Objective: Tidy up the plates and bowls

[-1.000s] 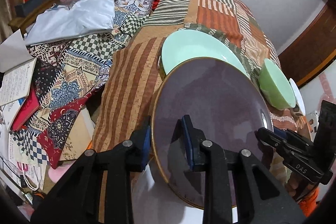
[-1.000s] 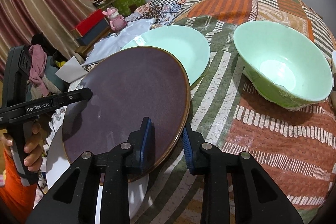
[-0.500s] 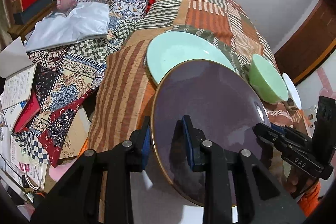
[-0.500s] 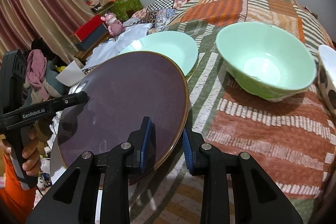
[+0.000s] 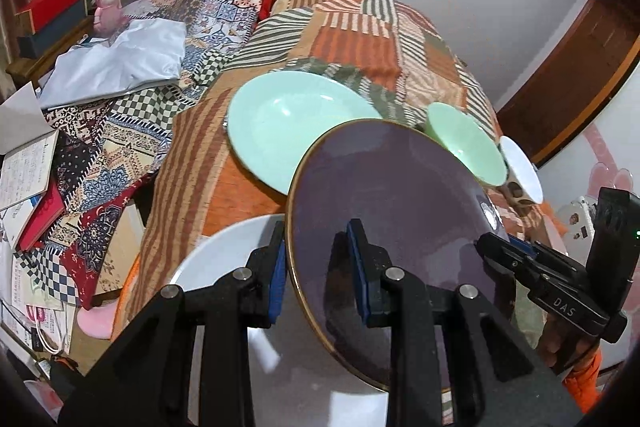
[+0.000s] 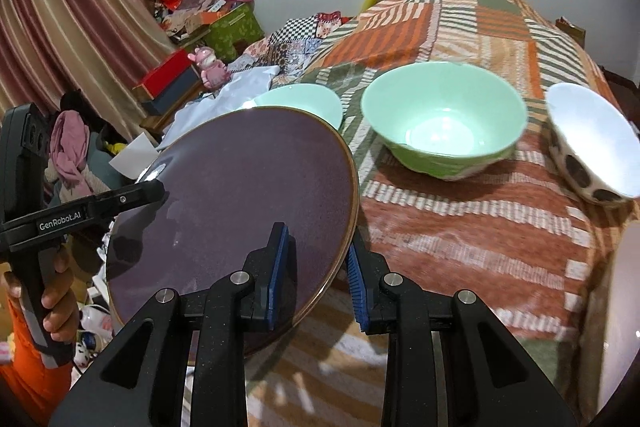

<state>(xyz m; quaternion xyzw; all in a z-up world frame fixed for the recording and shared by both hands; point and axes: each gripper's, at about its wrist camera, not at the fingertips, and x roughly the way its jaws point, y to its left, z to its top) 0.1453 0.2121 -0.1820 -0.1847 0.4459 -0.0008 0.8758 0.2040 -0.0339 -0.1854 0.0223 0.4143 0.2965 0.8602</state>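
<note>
The round, dark purple glazed plate with a thin brown rim (image 5: 392,195) is carried between both tools, and the two-sided hold makes sense: a wide, flat, slippery disc would swing or slip from a single pinch at its edge. The left tool (image 5: 316,259) is clamped on the plate's rim with one blue pad above and one below, and the right tool (image 6: 318,267) grips the opposite edge in the same way, so the plate hangs level enough to travel without tipping. It is in the air, clear of the bed.

Taking the purple plate as the landmark: directly beneath its near edge lies a large plain white plate (image 5: 224,259), probably the stack it belongs with or came off. Just beyond its far rim sits a shallow mint-green plate (image 5: 280,123), a likely base for stacking. To the right of that stands a deep mint-green bowl (image 6: 440,115), and further right a white bowl with dark spots on its outside (image 6: 588,147), tilted on the soft bedding.

Everything rests on a bed under a patchwork cover of orange, brown and green stripes (image 6: 480,219); the fabric is uneven, so dishes may lean. Left of the plate lie checked quilts, a grey cloth, papers and a small pink figurine (image 5: 106,7). A plain white wall closes the far side, with striped curtains (image 6: 72,27) at the left.
</note>
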